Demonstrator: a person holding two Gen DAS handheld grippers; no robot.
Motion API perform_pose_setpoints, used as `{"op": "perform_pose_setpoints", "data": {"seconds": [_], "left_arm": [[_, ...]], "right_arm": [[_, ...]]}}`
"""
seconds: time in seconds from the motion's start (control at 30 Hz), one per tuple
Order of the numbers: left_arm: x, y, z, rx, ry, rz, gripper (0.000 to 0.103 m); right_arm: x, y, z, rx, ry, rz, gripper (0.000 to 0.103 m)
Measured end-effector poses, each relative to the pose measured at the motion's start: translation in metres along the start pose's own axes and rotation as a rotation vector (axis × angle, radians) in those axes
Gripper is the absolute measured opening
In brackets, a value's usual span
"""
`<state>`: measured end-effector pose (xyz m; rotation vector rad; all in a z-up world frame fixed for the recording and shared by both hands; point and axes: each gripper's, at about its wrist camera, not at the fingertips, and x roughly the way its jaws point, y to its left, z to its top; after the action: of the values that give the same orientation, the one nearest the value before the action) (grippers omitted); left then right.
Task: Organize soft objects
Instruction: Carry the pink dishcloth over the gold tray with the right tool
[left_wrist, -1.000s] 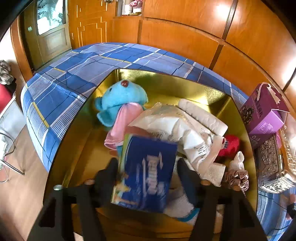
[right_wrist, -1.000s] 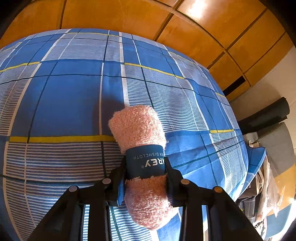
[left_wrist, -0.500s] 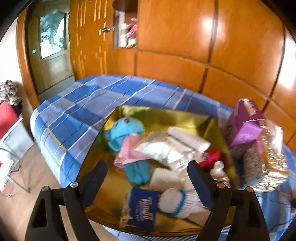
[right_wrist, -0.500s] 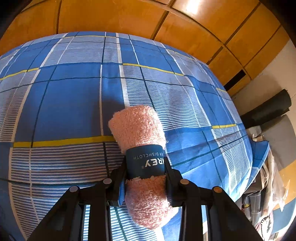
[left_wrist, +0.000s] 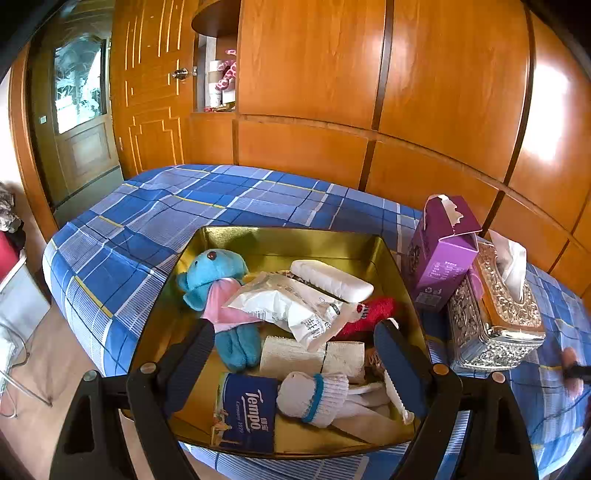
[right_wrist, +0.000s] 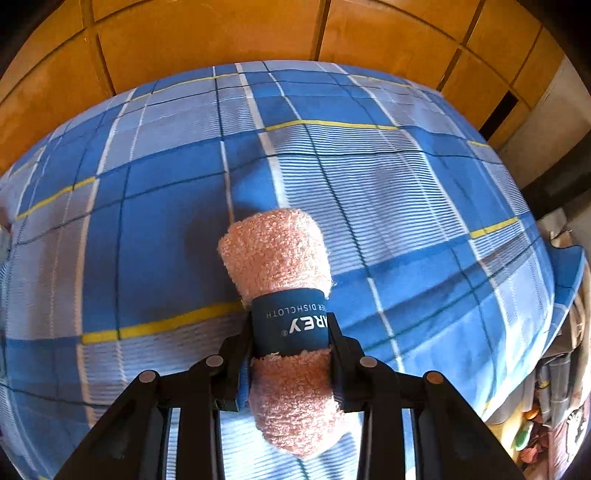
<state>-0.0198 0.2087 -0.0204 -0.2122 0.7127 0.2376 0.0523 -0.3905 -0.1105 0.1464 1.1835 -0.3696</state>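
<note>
A gold tin box (left_wrist: 280, 236) rests on the blue plaid bed. Inside lie a blue plush bear (left_wrist: 218, 288), a white tissue bag (left_wrist: 284, 306), a white pack (left_wrist: 330, 280), a red plush (left_wrist: 373, 314), beige cloths (left_wrist: 291, 356), a white sock doll (left_wrist: 321, 393) and a blue Tempo tissue pack (left_wrist: 247, 411). My left gripper (left_wrist: 295, 365) hangs open above the box's near end, holding nothing. My right gripper (right_wrist: 290, 332) is shut on a rolled pink dishcloth (right_wrist: 277, 254) with a navy band, above the plaid bedspread (right_wrist: 166, 229).
A purple tissue carton (left_wrist: 439, 254) and a silver ornate tissue box (left_wrist: 495, 317) stand to the right of the tin. Wooden wall panels and a door (left_wrist: 85, 110) lie behind the bed. Clutter sits on the floor off the bed's right edge (right_wrist: 554, 406).
My left gripper let go of the Tempo pack into the tin, opened wide and rose back. The right gripper kept its hold on the dishcloth while turning slightly over the bed.
</note>
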Motion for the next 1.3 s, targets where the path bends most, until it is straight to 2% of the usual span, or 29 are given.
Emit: {"op": "perform_pose_setpoints", "data": {"seconds": [0.2, 0.37, 0.53, 0.7, 1.0, 1.13, 1.3], "left_arm": [[0.002, -0.003, -0.001, 0.008, 0.012, -0.007, 0.089], [0.003, -0.007, -0.004, 0.027, 0.019, -0.017, 0.089], [0.002, -0.010, -0.005, 0.041, 0.016, -0.016, 0.089], [0.005, -0.009, -0.005, 0.044, 0.025, -0.017, 0.089], [0.009, -0.003, -0.005, 0.032, 0.037, -0.016, 0.089], [0.010, 0.004, -0.003, 0.019, 0.036, -0.004, 0.089], [0.006, 0.014, 0.000, 0.005, 0.027, 0.019, 0.089]], "right_arm": [[0.001, 0.016, 0.015, 0.004, 0.021, 0.068, 0.032], [0.004, 0.035, 0.013, -0.034, 0.011, 0.053, 0.032], [0.004, 0.041, 0.023, -0.038, 0.026, 0.087, 0.032], [-0.001, 0.063, 0.045, -0.032, 0.026, 0.160, 0.032], [-0.064, 0.148, 0.090, -0.170, -0.082, 0.273, 0.032], [-0.123, 0.200, 0.104, -0.273, -0.177, 0.361, 0.032], [-0.196, 0.279, 0.094, -0.436, -0.262, 0.514, 0.032]]}}
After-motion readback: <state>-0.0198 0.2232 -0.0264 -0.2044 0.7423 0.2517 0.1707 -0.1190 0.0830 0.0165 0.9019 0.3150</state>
